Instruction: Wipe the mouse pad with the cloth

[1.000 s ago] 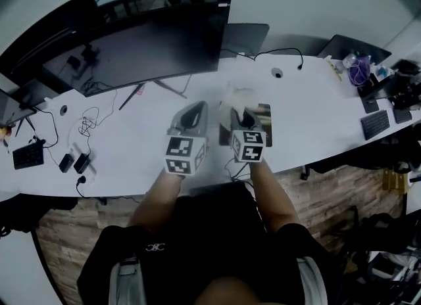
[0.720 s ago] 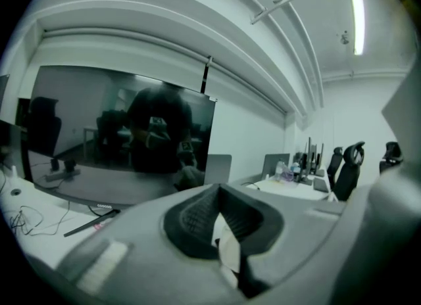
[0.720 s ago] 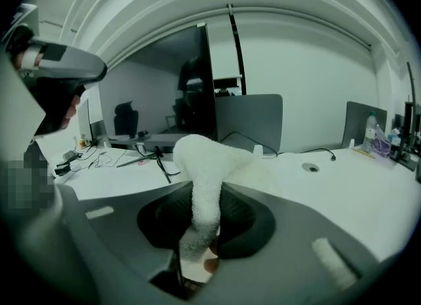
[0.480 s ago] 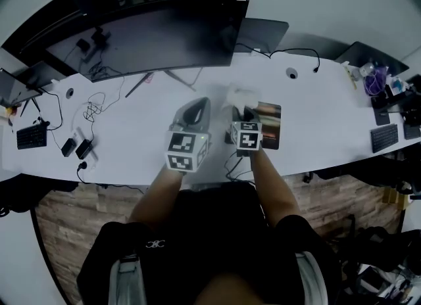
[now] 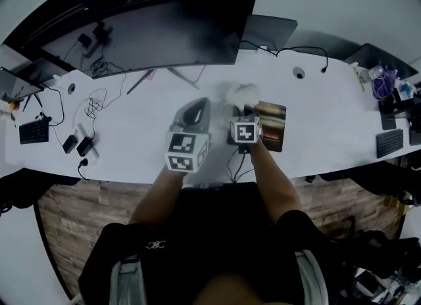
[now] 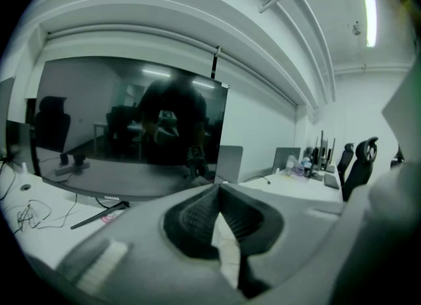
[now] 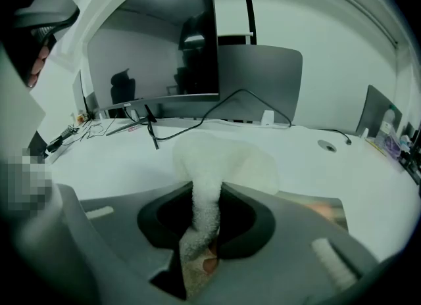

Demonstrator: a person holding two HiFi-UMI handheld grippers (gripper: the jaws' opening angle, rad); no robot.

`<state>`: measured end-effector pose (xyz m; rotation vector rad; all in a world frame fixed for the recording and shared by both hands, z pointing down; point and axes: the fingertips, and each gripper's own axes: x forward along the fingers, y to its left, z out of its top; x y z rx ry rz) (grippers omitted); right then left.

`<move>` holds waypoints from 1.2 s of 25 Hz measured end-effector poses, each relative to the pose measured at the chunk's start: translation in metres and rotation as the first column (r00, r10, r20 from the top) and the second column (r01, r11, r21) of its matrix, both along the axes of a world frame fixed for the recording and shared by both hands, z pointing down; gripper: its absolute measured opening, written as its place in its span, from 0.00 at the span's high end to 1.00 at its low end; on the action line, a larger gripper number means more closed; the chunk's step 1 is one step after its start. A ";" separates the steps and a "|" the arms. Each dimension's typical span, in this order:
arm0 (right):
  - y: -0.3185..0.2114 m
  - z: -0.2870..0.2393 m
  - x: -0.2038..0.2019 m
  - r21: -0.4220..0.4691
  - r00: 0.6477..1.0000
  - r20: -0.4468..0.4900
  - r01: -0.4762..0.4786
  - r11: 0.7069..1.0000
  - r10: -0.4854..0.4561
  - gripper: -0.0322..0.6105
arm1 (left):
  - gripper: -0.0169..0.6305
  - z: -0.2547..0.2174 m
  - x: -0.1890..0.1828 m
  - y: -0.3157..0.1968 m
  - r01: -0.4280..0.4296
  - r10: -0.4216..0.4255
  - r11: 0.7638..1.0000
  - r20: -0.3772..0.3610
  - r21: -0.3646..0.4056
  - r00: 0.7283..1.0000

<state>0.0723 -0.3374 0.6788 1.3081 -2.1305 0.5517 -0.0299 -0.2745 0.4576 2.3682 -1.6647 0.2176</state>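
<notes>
A white fluffy cloth (image 5: 241,93) (image 7: 220,165) hangs bunched between the jaws of my right gripper (image 5: 245,109) (image 7: 205,195), which is shut on it. The cloth rests on the white desk (image 5: 131,146) at the left edge of the dark, picture-printed mouse pad (image 5: 272,125) (image 7: 323,208). The right gripper stands over that left edge. My left gripper (image 5: 198,104) (image 6: 217,190) sits just left of it over bare desk, its jaws shut with nothing between them.
A wide curved monitor (image 5: 158,34) and a laptop (image 5: 270,31) stand at the back. Loose cables and chargers (image 5: 85,133) lie at the left, beside a small keyboard (image 5: 29,131). More gear clutters the far right (image 5: 388,93). A black cable (image 5: 237,160) runs off the front edge.
The right gripper with the cloth has slid left across the mouse pad, from over its middle to its left edge. The left gripper has stayed in place. The head view has shifted.
</notes>
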 end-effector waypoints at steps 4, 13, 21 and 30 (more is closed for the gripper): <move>0.003 0.016 -0.004 -0.046 1.000 0.000 0.021 0.999 -0.021 0.83 | 0.98 0.002 0.001 -0.003 0.001 -0.001 1.000 -0.003 -0.005 1.000; 0.001 0.015 -0.003 -0.042 0.998 -0.057 0.029 0.999 -0.031 0.83 | 0.98 0.002 0.004 -0.008 -0.004 0.004 1.000 -0.020 -0.004 1.000; -0.002 0.020 0.019 -0.059 0.998 -0.059 -0.019 0.998 0.015 0.83 | 0.98 0.001 0.020 -0.011 -0.039 0.039 0.999 -0.021 0.001 0.999; -0.008 0.022 0.074 -0.070 0.990 -0.076 -0.125 0.990 0.119 0.83 | 0.98 0.004 0.046 -0.015 -0.100 0.100 0.995 -0.029 -0.005 0.995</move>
